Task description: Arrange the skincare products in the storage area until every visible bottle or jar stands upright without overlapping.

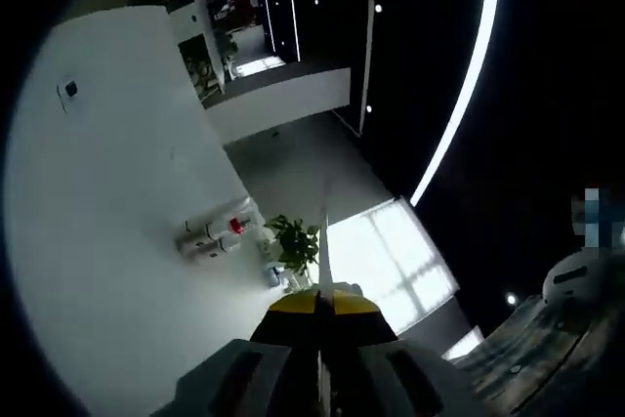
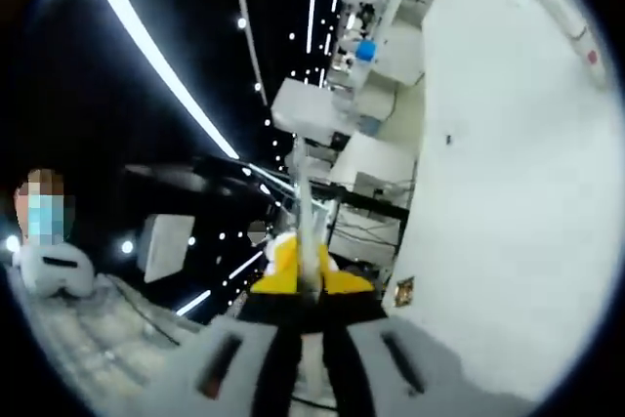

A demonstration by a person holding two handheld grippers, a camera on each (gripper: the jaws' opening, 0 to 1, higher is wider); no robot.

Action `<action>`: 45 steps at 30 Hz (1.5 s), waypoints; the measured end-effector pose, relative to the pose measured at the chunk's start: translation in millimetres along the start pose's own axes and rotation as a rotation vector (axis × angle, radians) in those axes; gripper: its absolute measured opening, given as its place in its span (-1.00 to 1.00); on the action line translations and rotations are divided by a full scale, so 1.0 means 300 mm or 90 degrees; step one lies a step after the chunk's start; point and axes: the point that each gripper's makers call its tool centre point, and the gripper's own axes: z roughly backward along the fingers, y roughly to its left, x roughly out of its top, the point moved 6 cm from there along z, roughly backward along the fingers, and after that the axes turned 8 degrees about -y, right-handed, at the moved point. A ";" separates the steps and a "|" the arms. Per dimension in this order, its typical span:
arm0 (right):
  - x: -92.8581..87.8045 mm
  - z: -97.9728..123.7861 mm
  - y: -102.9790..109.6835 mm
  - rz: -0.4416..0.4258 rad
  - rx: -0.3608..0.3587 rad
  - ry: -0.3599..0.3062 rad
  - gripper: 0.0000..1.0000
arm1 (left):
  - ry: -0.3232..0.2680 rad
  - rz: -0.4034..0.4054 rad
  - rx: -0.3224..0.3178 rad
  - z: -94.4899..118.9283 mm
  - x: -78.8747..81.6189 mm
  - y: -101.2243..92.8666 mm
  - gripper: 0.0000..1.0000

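Note:
My left gripper (image 1: 320, 304) rises from the bottom of the left gripper view, its yellow-tipped jaws pressed together with nothing between them. It points up at a white wall (image 1: 117, 222) and a dark ceiling. Far off by the wall sits a small cluster of white items with a red part (image 1: 215, 236); I cannot tell what they are. My right gripper (image 2: 304, 278) in the right gripper view also has its yellow tips together and holds nothing. It points towards a dark ceiling and a white wall (image 2: 518, 202).
A green potted plant (image 1: 295, 243) stands near a bright window (image 1: 386, 261). Long light strips (image 1: 467, 75) cross the ceiling. Shelves with clutter (image 2: 376, 36) show far off. A person (image 2: 44, 241) is at the left edge, above a grey patterned surface (image 2: 88, 329).

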 end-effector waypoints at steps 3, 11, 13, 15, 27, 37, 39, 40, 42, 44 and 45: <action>0.004 0.006 0.002 -0.006 0.004 -0.010 -0.98 | 0.004 0.010 -0.009 -0.005 0.002 0.001 -0.97; 0.040 0.036 0.014 -0.019 0.014 -0.045 -1.00 | 0.075 -0.039 -0.024 -0.041 -0.037 -0.012 -0.67; 0.050 0.039 0.020 -0.018 0.014 -0.053 -1.00 | 0.118 -0.034 -0.040 -0.038 -0.065 -0.019 -0.88; 0.050 0.039 0.017 -0.017 0.011 -0.050 -1.00 | 0.104 -0.062 -0.028 -0.042 -0.062 -0.013 -0.95; 0.088 0.088 0.039 -0.011 0.038 -0.123 -1.00 | 0.155 0.029 -0.049 -0.036 -0.105 -0.027 -0.94; 0.117 0.143 0.033 0.015 0.008 -0.162 -1.00 | 0.229 -0.020 -0.046 -0.032 -0.135 -0.026 -1.00; 0.123 0.147 0.027 0.031 -0.005 -0.185 -0.98 | 0.224 -0.019 -0.041 -0.041 -0.139 -0.011 -1.00; 0.125 0.151 0.025 0.039 -0.009 -0.196 -0.97 | 0.222 -0.016 -0.041 -0.044 -0.140 -0.005 -1.00; 0.123 0.154 0.032 0.056 -0.015 -0.208 -0.98 | 0.221 -0.007 -0.043 -0.052 -0.142 0.010 -1.00; 0.117 0.174 0.055 0.084 -0.006 -0.208 -1.00 | 0.228 0.004 -0.051 -0.067 -0.153 0.012 -1.00; 0.116 0.181 0.062 0.077 -0.004 -0.207 -1.00 | 0.227 0.003 -0.053 -0.071 -0.154 0.009 -0.99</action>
